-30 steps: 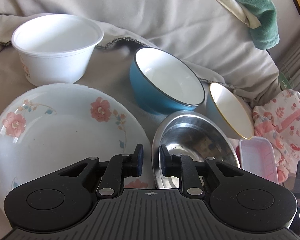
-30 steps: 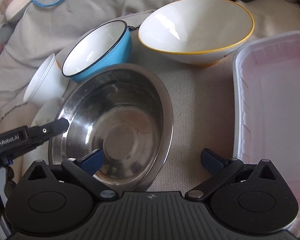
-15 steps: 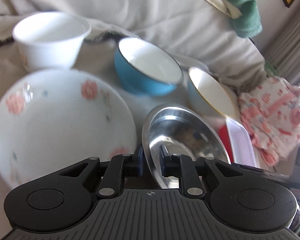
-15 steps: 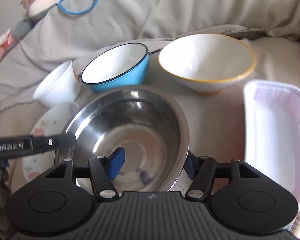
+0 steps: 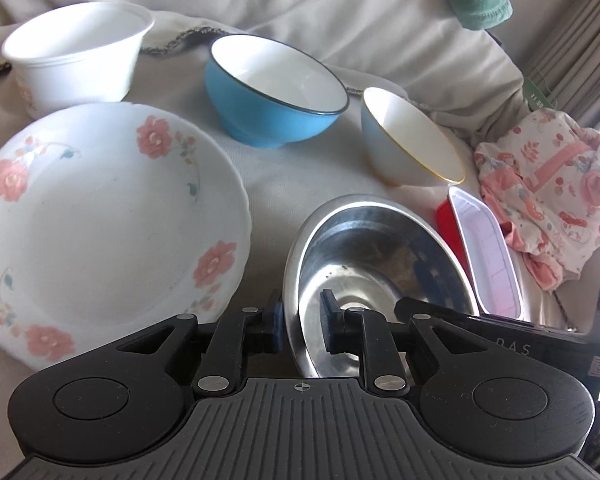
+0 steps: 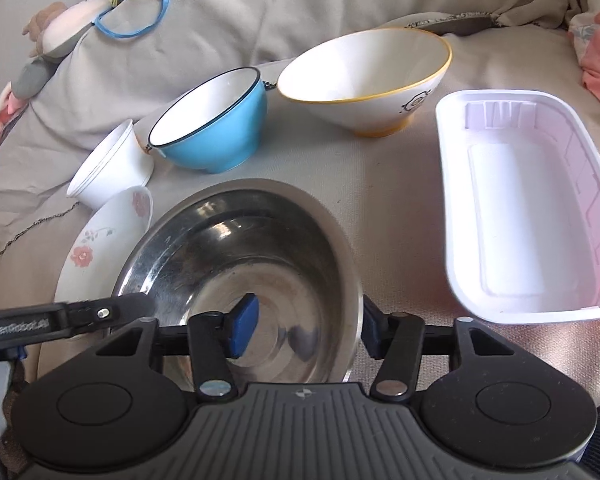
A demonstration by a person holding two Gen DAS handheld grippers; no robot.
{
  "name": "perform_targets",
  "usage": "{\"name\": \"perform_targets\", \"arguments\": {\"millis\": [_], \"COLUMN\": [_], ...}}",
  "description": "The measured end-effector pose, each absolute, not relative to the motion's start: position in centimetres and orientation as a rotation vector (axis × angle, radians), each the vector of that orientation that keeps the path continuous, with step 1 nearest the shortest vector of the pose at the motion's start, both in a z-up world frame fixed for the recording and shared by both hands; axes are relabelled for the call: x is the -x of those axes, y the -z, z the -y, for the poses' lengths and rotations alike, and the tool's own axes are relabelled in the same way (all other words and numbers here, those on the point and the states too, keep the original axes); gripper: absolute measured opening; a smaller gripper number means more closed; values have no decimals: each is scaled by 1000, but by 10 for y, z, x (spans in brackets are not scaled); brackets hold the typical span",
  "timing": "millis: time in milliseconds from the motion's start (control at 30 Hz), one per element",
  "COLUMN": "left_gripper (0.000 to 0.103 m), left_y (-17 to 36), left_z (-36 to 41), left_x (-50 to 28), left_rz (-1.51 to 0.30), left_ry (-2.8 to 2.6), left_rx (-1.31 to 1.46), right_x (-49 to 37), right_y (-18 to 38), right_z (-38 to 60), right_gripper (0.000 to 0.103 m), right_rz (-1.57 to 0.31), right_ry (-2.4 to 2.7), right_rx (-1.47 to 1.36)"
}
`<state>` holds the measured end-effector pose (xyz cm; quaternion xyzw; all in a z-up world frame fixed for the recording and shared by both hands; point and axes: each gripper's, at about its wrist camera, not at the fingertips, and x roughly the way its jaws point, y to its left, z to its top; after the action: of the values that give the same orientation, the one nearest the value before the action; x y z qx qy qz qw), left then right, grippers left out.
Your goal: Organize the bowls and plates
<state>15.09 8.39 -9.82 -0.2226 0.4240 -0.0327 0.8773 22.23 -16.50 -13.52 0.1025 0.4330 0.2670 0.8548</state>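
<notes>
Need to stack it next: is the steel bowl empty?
Empty: the steel bowl shows only bare shiny metal inside.

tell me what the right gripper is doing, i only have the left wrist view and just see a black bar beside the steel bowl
Observer: The right gripper straddles the right side of the steel bowl at its rim, one pad inside and one outside. Its jaws have just been closing.
Operator: is it pressing on the rim yet
Observer: Not that I can see. The inner pad stands clear of the bowl's wall.
Operator: ok, anything lying in the white tray
Observer: No. The right wrist view looks straight into the white tray, and it is empty.
</notes>
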Motion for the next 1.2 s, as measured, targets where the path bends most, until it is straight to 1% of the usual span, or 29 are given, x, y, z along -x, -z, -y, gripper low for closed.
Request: {"name": "perform_targets", "arguments": {"millis": [67, 167, 300, 400, 633, 700, 967, 1033, 1133, 1200], "left_gripper": [21, 21, 21, 21, 24, 24, 24, 22, 22, 24], "left_y": [94, 71, 41, 36, 59, 65, 77, 76, 75, 77], "left_z": [-86, -97, -136, -172, -230, -239, -245, -246, -247, -245], "left_x": [-154, -156, -150, -138, -111, -110, -112, -110, -108, -111], "left_rz": [-886, -814, -713, -693, -700, -711, -745, -730, -716, -736], "left_ry": [72, 79, 51, -8, -172, -206, -239, -269, -295, -317], "left_rx": [478, 458, 456, 454, 513, 523, 516, 496, 483, 455], "right_x": [-223, -223, -222, -225, -231, -228, -224, -223, -211, -202], "right_y": [132, 112, 71, 56, 74, 77, 87, 87, 82, 78], "right_z": [164, 159, 130, 87, -15, -32, -48, -47, -45, -45], "right_gripper": [52, 52, 52, 53, 53, 53, 52, 51, 50, 55], "right_rz": [-903, -858, -771, -769, -885, -874, -888, -878, -809, -734], "right_ry": [-535, -520, -583, -621, -704, -710, -713, -718, -700, -674], "right_rx": [-211, -212, -176, -136, -21, 24, 96, 101, 167, 228]}}
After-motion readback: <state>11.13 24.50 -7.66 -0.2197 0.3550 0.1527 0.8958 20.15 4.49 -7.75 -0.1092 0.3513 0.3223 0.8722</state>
